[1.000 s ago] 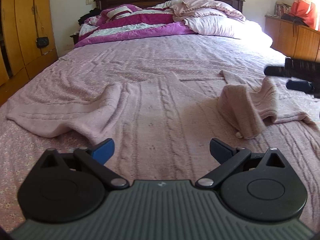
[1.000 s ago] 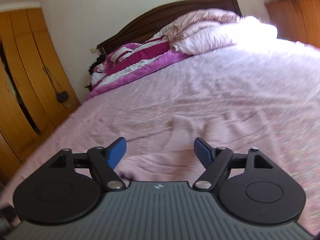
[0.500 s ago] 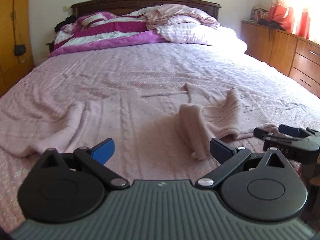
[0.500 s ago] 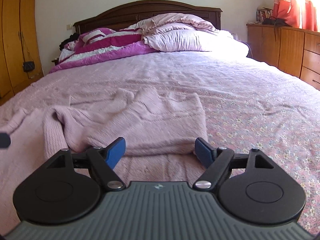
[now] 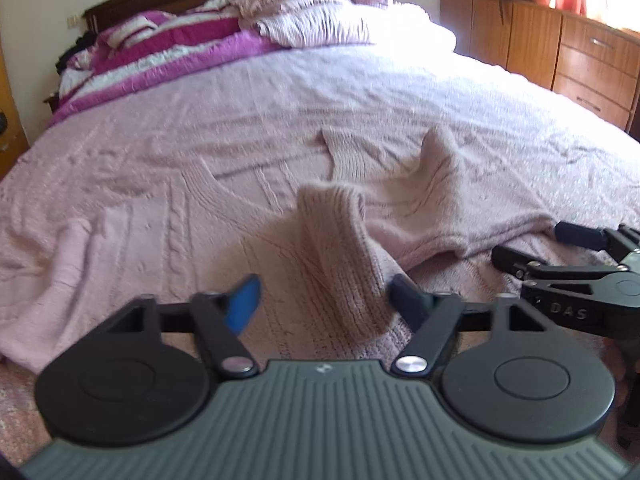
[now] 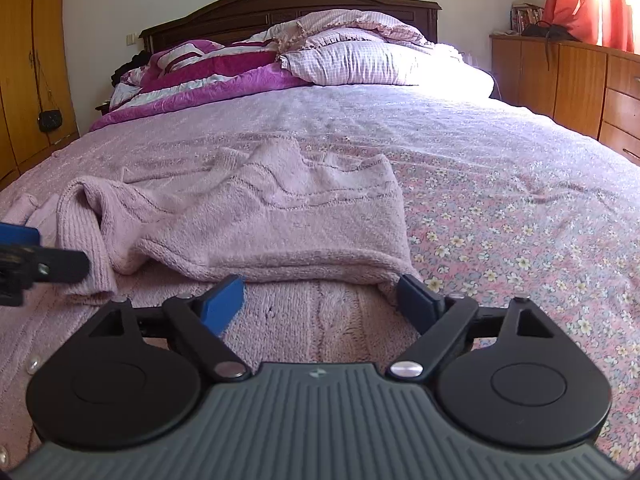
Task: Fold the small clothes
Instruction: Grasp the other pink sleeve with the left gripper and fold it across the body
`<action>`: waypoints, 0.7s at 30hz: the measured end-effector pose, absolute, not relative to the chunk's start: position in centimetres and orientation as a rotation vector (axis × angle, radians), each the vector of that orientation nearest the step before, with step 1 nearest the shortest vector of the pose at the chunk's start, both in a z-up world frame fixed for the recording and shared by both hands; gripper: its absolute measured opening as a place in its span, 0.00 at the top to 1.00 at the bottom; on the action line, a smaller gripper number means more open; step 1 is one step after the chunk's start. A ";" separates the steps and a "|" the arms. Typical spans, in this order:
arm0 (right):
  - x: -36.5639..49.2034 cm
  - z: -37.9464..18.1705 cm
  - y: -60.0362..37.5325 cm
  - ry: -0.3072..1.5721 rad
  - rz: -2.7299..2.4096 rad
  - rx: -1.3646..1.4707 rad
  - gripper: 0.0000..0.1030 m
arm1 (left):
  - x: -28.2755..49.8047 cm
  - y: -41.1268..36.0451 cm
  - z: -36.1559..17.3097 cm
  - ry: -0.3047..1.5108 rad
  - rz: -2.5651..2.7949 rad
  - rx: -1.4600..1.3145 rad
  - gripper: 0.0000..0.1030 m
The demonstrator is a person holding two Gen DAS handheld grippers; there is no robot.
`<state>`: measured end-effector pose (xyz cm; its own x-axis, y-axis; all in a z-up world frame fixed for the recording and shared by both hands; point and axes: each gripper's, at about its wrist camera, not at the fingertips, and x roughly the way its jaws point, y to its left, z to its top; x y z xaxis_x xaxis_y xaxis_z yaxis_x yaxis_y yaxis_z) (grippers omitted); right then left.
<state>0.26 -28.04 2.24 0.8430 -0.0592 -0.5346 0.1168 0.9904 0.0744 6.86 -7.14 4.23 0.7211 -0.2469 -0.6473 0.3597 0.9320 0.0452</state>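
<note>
A pale pink knit cardigan lies spread on the bed, its right side folded over the body. Its folded sleeve cuff lies between my left gripper's fingers. My left gripper is open, low over the cardigan's front hem. In the right wrist view the folded part lies just ahead of my right gripper, which is open and empty over the knit. The right gripper also shows in the left wrist view, at the right. The left gripper's fingertip shows at the right wrist view's left edge.
The bed has a pink flowered cover. Pillows and a magenta quilt are piled at the dark wooden headboard. Wooden drawers stand along the right, a wardrobe on the left.
My left gripper has moved forward and right, so the folded sleeve now lies between its fingers. My right gripper has come down close to the folded edge.
</note>
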 end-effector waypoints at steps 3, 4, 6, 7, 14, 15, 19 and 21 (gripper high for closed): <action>0.4 2.2 -28.0 0.560 -0.091 0.105 0.12 | 7.2 -6.8 4.4 0.712 -0.405 0.141 0.85; 0.3 2.1 -27.9 0.560 -0.091 0.108 0.12 | 7.1 -6.9 4.7 0.699 -0.401 0.163 0.89; 0.3 2.1 -28.2 0.558 -0.089 0.114 0.12 | 6.8 -7.2 5.4 0.655 -0.375 0.246 0.90; 0.2 2.0 -28.2 0.557 -0.088 0.116 0.12 | 6.7 -7.3 5.7 0.633 -0.359 0.287 0.90; 0.2 1.8 -28.4 0.551 -0.084 0.128 0.12 | 7.4 -6.2 7.8 0.458 -0.169 0.561 0.91; 0.2 1.8 -28.5 0.551 -0.083 0.129 0.11 | 7.7 -5.9 8.0 0.431 -0.138 0.598 0.91; 0.0 1.8 -28.6 0.550 -0.080 0.132 0.11 | 8.3 -4.4 7.3 0.396 -0.028 0.686 0.90; 0.1 1.8 -28.6 0.550 -0.079 0.133 0.11 | 8.8 -3.6 6.0 0.440 -0.004 0.688 0.88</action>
<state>0.06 -28.63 1.79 0.8498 -0.0393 -0.5257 0.1103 0.9884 0.1044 8.82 -3.56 6.03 0.9086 0.1390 -0.3938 0.1469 0.7762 0.6131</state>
